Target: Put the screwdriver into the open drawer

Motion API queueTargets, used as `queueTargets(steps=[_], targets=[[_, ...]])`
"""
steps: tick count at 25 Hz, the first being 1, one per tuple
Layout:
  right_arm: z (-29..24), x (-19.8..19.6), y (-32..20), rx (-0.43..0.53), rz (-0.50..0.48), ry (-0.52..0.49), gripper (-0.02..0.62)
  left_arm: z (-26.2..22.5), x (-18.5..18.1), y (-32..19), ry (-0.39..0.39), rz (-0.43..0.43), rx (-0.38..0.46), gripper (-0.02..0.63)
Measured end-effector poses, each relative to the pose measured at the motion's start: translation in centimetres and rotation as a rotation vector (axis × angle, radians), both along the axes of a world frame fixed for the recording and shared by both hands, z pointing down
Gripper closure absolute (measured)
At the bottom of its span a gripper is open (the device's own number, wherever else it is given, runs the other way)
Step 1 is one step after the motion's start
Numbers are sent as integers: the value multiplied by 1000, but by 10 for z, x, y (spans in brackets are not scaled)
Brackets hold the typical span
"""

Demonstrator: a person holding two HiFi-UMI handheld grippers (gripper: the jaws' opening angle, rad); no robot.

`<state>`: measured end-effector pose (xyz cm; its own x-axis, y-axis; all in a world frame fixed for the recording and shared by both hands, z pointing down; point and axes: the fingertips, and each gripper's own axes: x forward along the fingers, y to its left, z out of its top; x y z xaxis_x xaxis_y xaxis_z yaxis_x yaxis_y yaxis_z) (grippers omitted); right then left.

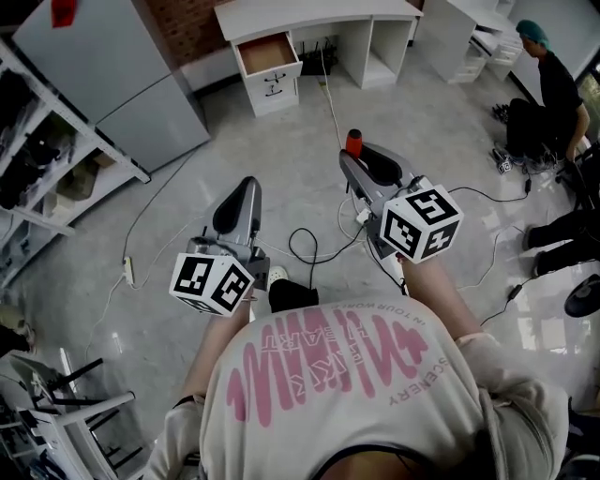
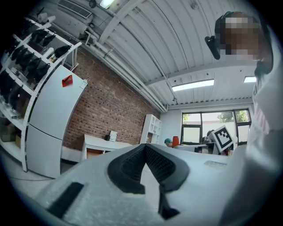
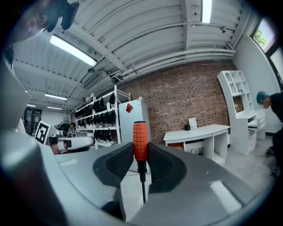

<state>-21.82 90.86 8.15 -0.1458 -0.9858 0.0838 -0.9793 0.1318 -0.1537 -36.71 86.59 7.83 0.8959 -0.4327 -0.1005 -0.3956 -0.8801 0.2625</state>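
The white desk (image 1: 309, 14) stands well across the floor from me, its drawer (image 1: 267, 54) pulled open and showing only a wooden bottom, so putting the tool in is all left to do. My right gripper (image 3: 140, 152) pinches the screwdriver (image 3: 140, 134) by its orange handle, handle up and shaft hanging down between the pads. I judge the pick-up done and the carry to the drawer the step in hand. My left gripper (image 2: 145, 148) has its jaws pressed together on nothing.
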Motion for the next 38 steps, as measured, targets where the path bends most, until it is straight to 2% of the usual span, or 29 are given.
queueTargets(steps=[4, 11, 19, 25, 32, 38], targets=[[5, -6, -50, -22, 12, 13, 485, 10, 0, -50, -25, 33, -12, 604], [-8, -15, -157, 6, 28, 56, 486, 0, 4, -154, -24, 99, 18, 604], [-26, -38, -258, 39, 45, 50, 486, -20, -17, -258, -7, 131, 22, 604], [-19, -50, -292, 43, 61, 58, 486, -11, -25, -293, -18, 163, 27, 604], [-7, -57, -316, 0, 82, 69, 486, 4, -34, -326, -22, 165, -23, 604], [2, -54, -323, -44, 102, 72, 486, 16, -29, -330, -25, 203, -54, 604]])
